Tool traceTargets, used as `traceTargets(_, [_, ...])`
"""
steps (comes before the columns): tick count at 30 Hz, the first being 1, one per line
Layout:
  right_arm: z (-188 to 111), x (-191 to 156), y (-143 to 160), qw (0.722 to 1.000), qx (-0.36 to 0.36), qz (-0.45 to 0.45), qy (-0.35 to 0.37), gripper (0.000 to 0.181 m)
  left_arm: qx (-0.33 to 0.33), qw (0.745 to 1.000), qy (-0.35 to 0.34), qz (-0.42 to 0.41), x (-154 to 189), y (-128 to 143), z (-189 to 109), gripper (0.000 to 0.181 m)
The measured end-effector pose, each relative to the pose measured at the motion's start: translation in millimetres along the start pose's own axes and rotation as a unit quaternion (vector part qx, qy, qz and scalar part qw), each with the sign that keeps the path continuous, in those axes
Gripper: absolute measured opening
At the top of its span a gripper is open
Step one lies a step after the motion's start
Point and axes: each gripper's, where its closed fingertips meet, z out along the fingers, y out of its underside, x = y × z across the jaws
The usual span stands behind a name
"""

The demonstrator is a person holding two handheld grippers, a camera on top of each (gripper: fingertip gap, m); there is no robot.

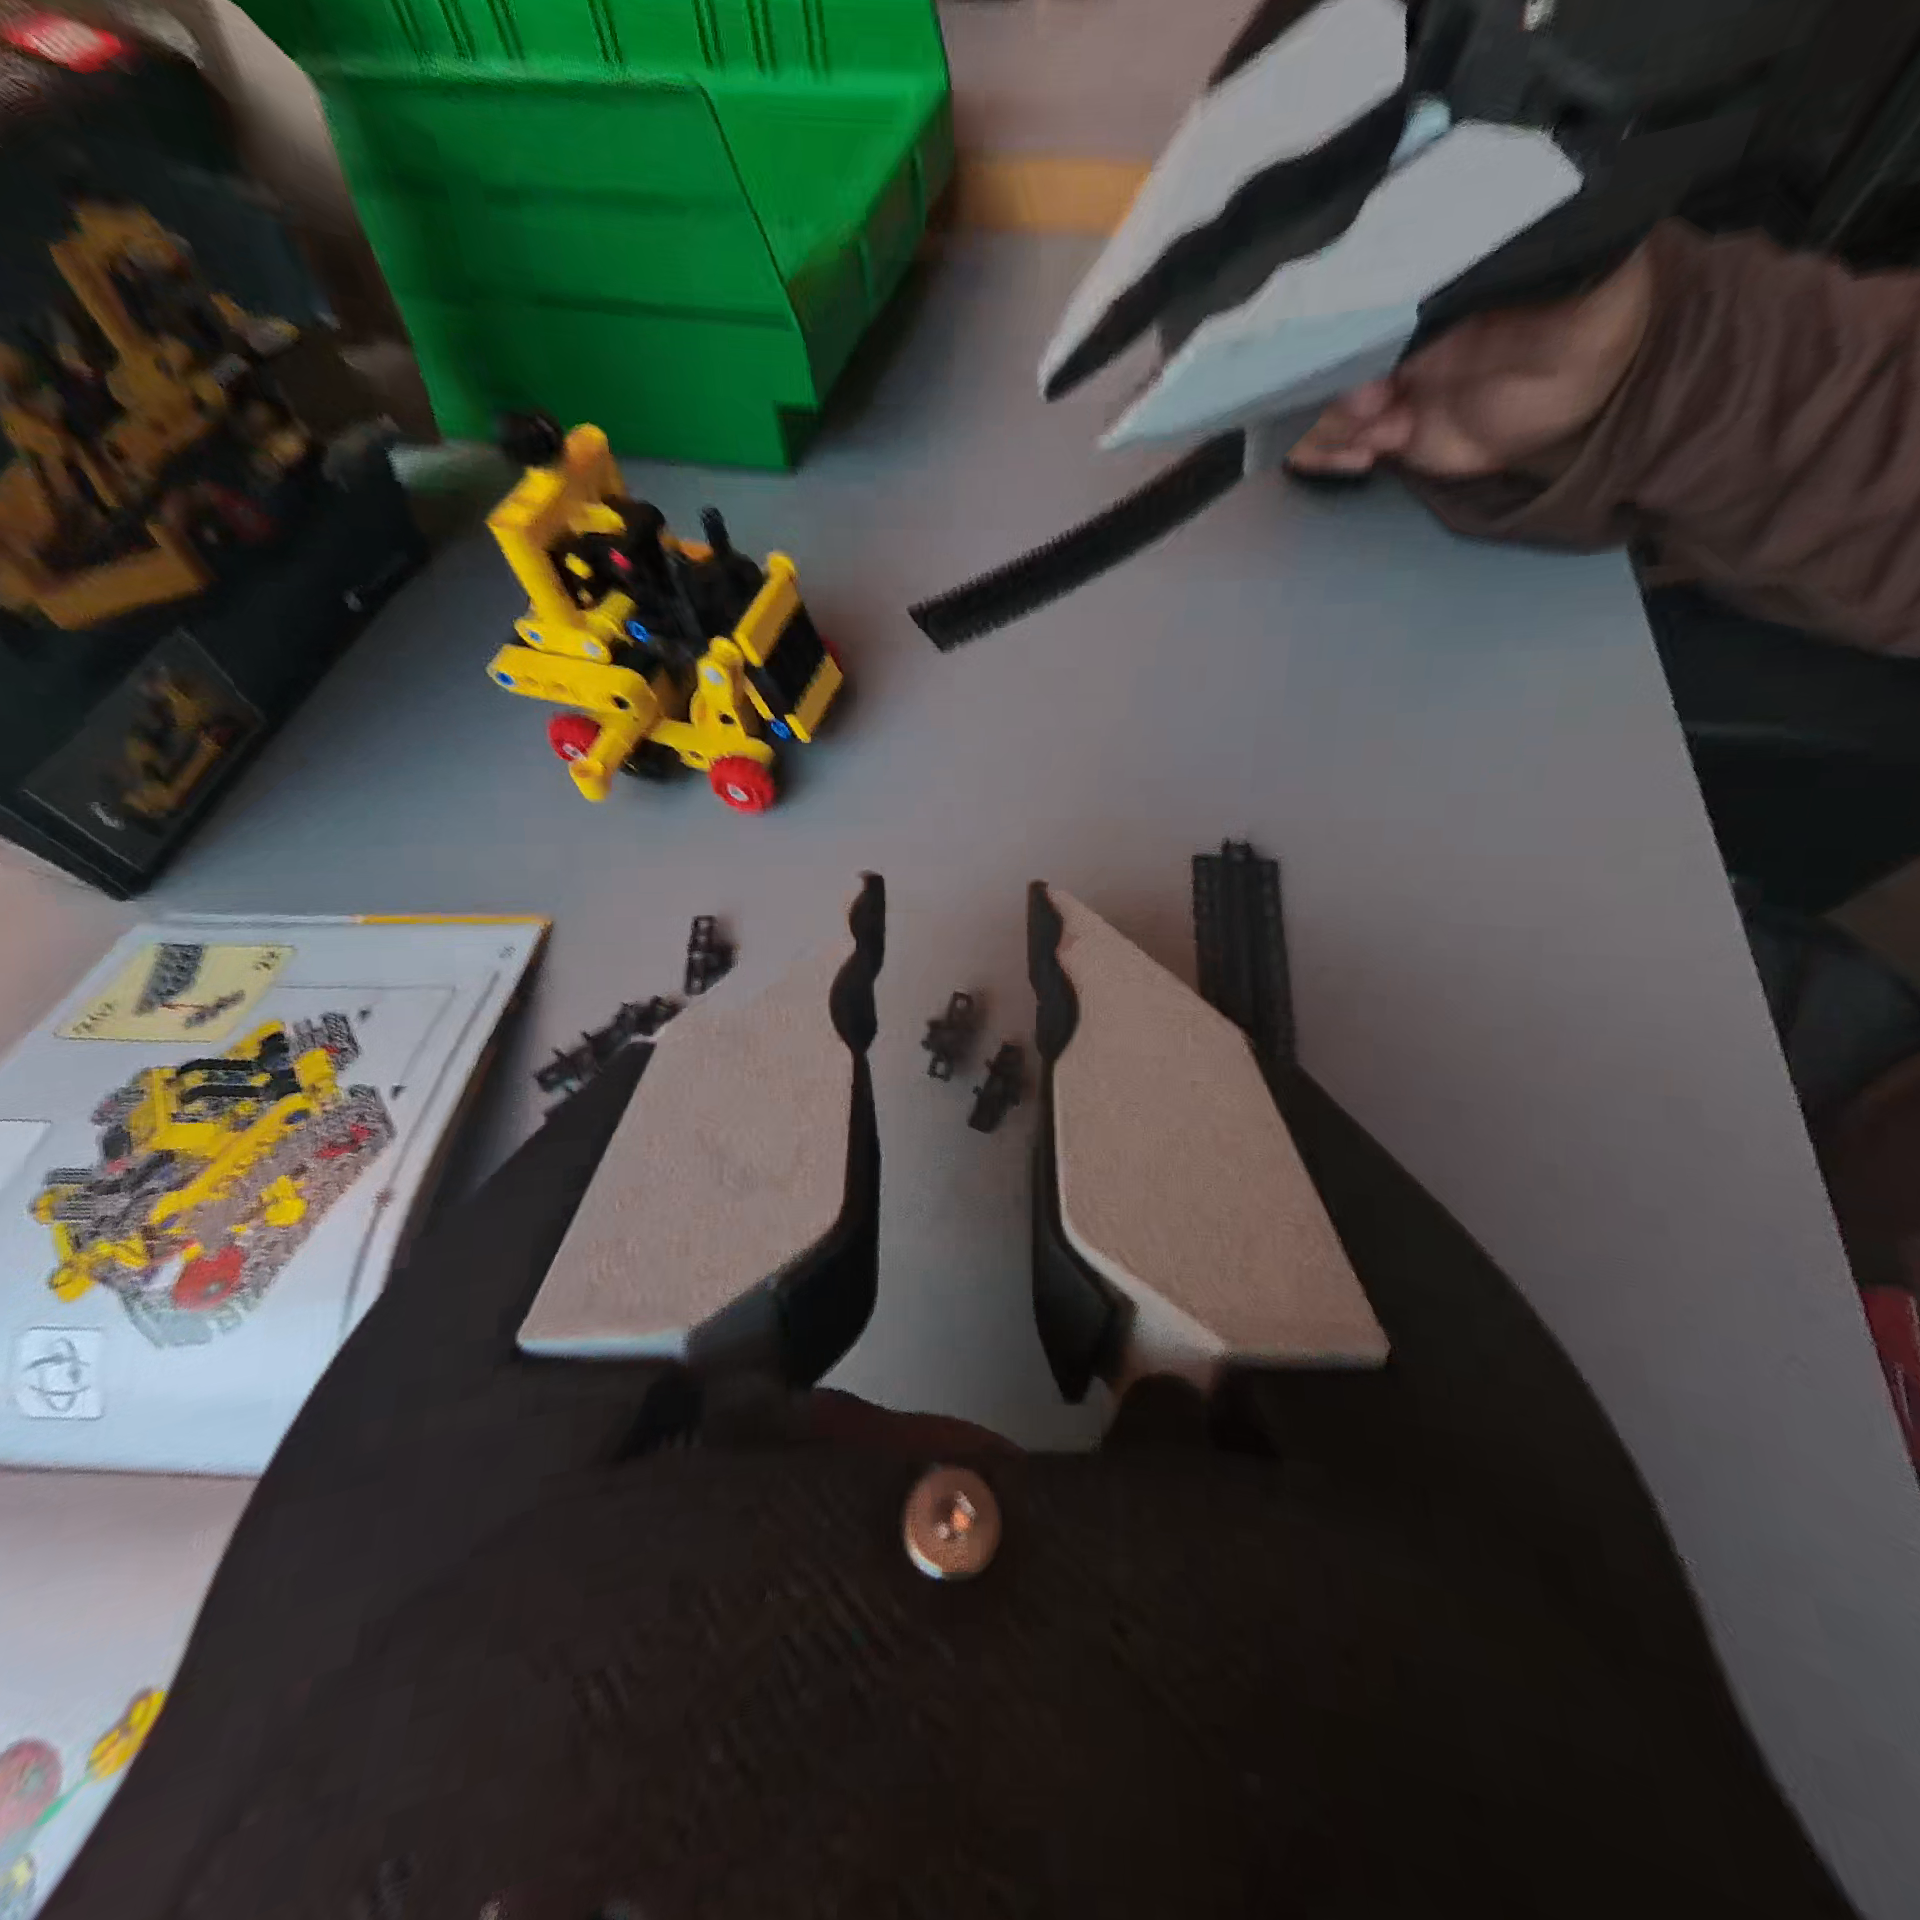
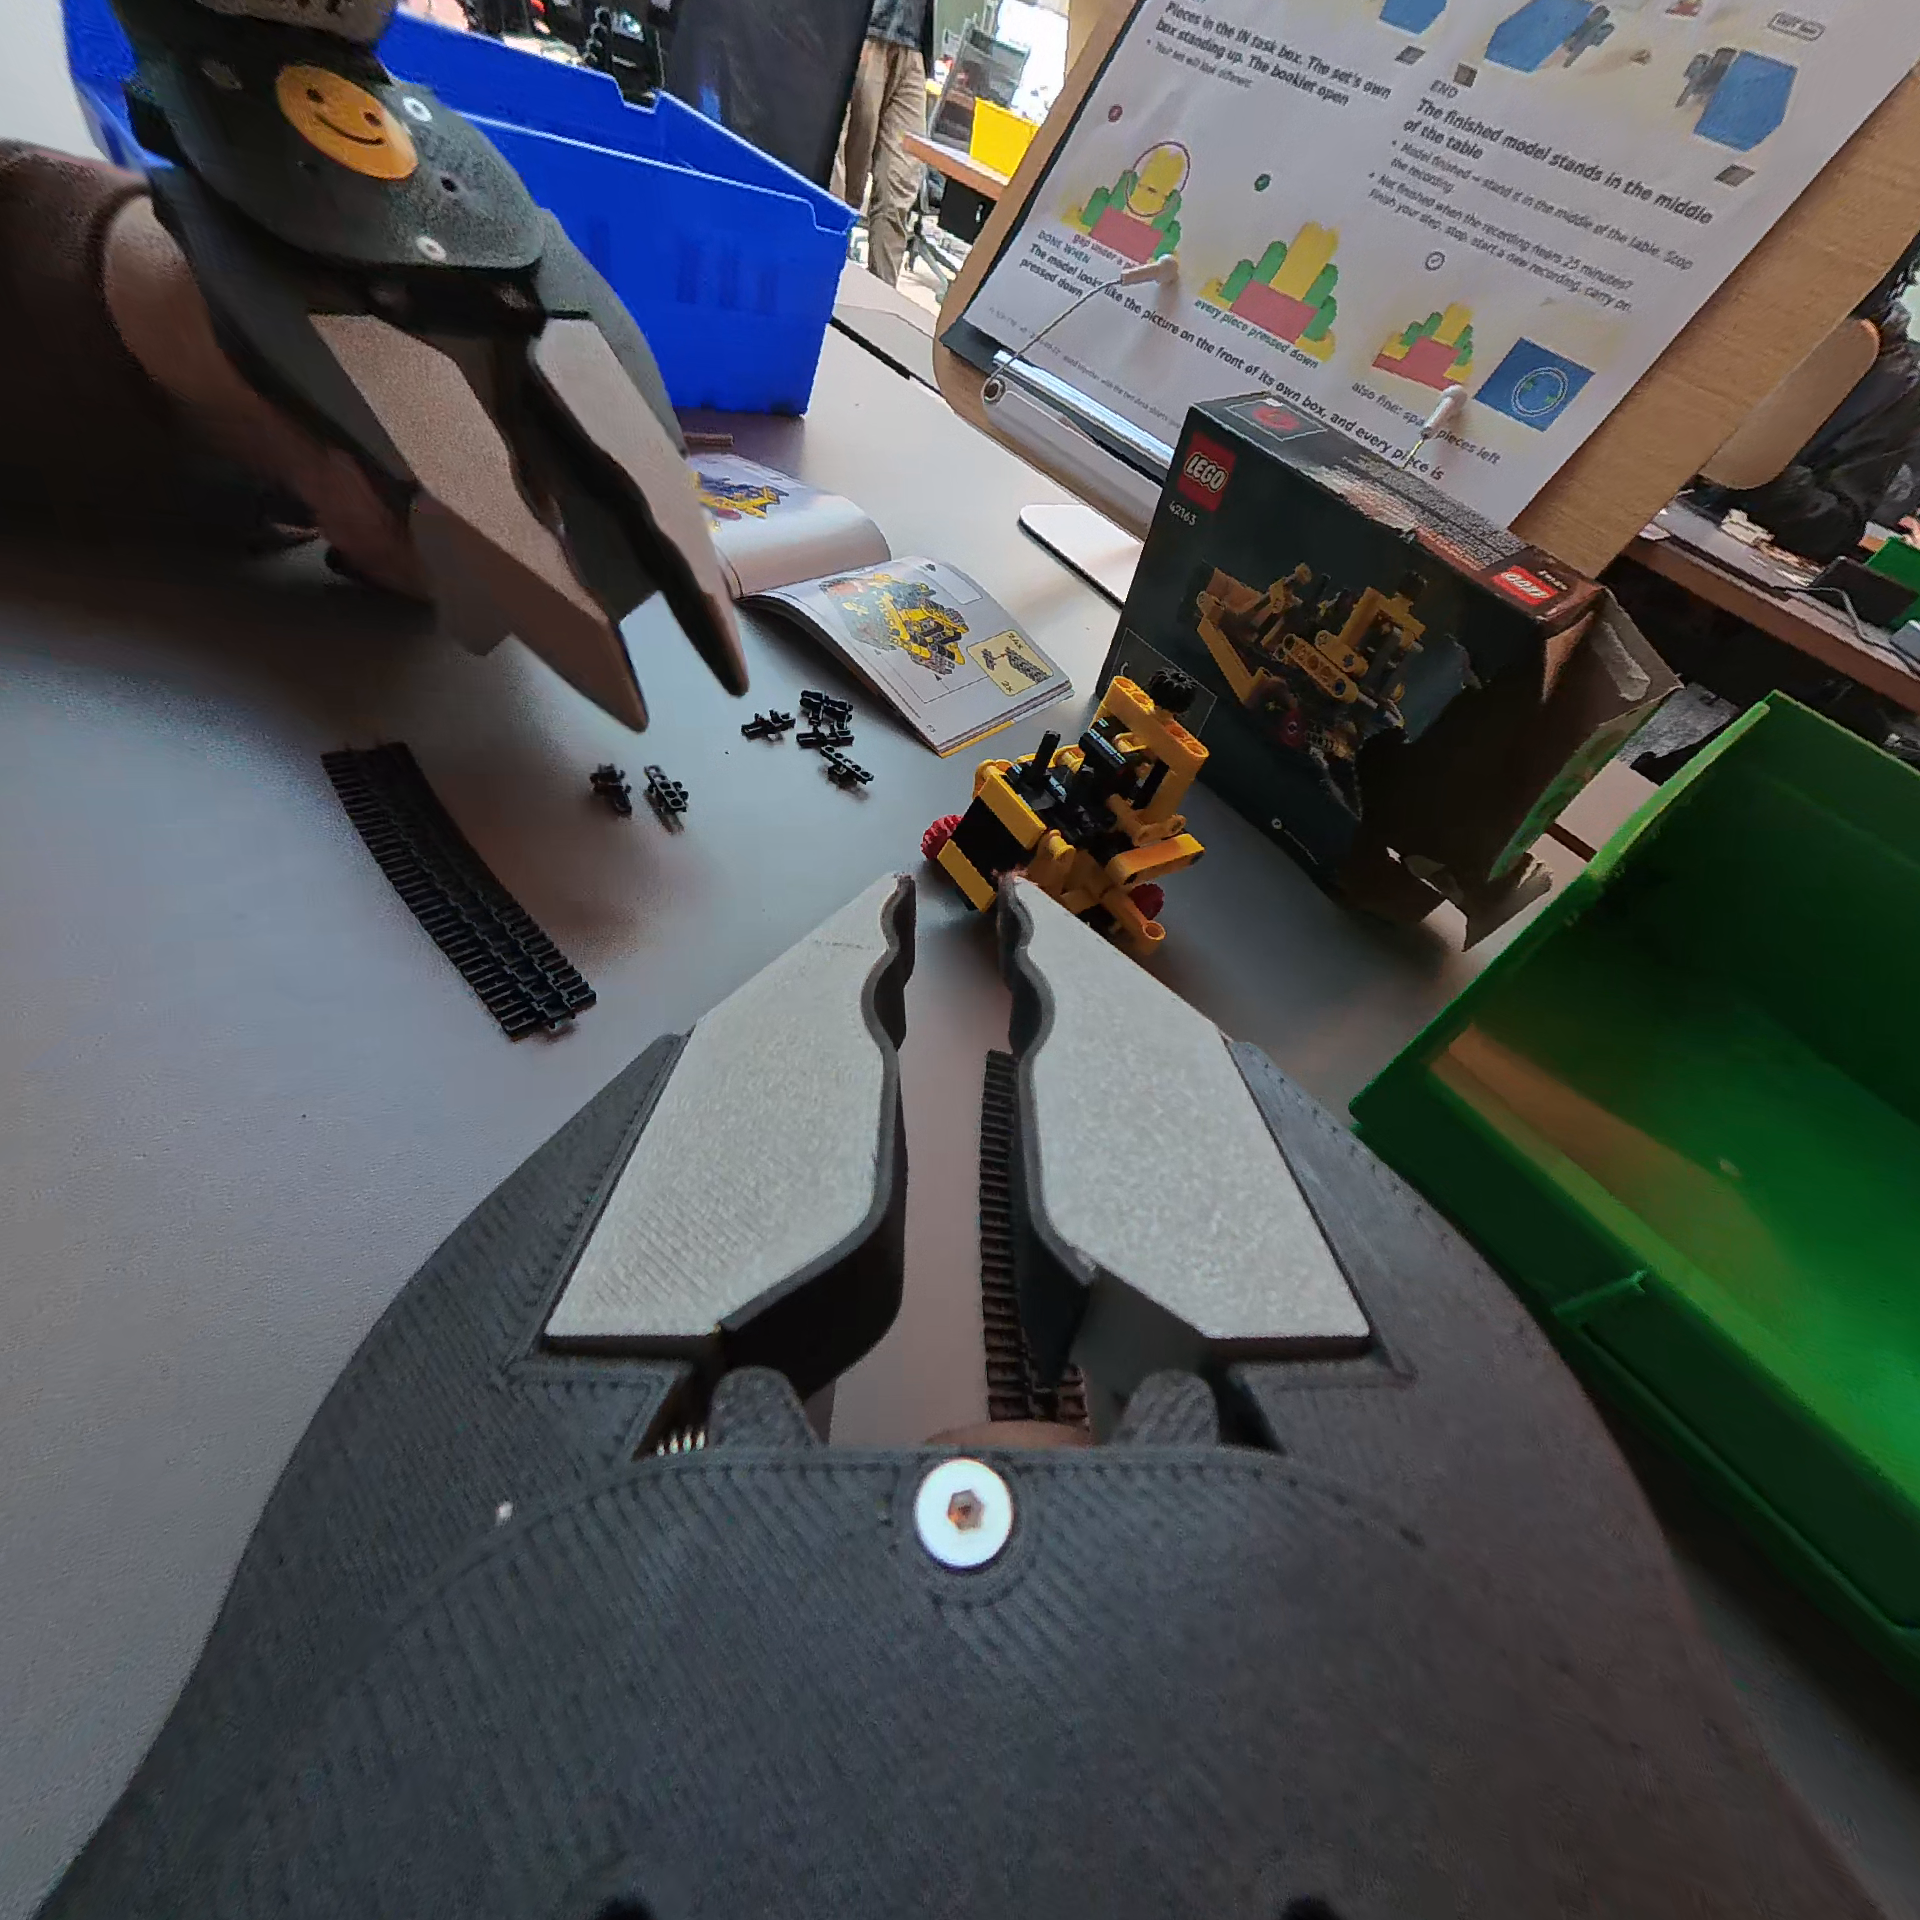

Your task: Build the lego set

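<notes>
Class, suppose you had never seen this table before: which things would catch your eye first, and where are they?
The yellow bulldozer model with red wheels stands mid-table, in front of the green bin and beside the set's box. Two black track strips stand out on the grey table: one lies beside the open left gripper, another runs under the right gripper. The open booklet lies at the left.

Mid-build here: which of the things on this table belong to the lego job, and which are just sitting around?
Job:
- yellow model
- two black track strips
- loose black links
- open instruction booklet
- set box
- left claw, right claw

Lying about:
- green bin
- blue bin
- instruction board
</notes>
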Motion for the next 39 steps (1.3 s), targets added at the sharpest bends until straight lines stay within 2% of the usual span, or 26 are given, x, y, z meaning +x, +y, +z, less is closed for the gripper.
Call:
traceTargets(4, [0,-1,1,1.000,-0.001,-0.002,-0.003,0.012,0.054,0.997,-0.028,-0.045,-23,-8,-18,0.022])
traceTargets(7, [1,-5,3,1.000,-0.010,-0.011,-0.010,0.013,0.036,0.993,-0.113,-0.027,-46,3,-29,0.019])
traceTargets(10, [4,-5,6,1.000,-0.021,-0.018,-0.007,0.014,0.037,0.985,-0.158,-0.052,-61,4,-33,0.018])
traceTargets(14, [6,0,11,0.999,-0.037,-0.023,0.004,0.013,0.048,0.985,-0.151,-0.069,-62,1,-31,0.018])
traceTargets(23, [7,11,19,0.997,-0.060,-0.019,0.036,0.012,0.034,0.989,-0.139,-0.042,-54,3,-26,0.020])
traceTargets(28, [8,16,21,0.997,-0.065,-0.013,0.047,0.012,-0.056,0.996,-0.061,-0.037,-27,30,-17,0.025])
traceTargets(31, [8,16,21,0.997,-0.065,-0.017,0.048,0.012,-0.065,0.996,-0.064,-0.022,-25,33,-19,0.023])
traceTargets(34, [9,14,22,0.996,-0.068,-0.023,0.048,0.012,-0.099,0.994,-0.026,-0.035,-16,46,-20,0.019])
traceTargets(39, [9,14,21,0.997,-0.067,-0.019,0.046,0.011,-0.126,0.991,-0.007,-0.031,-10,55,-18,0.010])
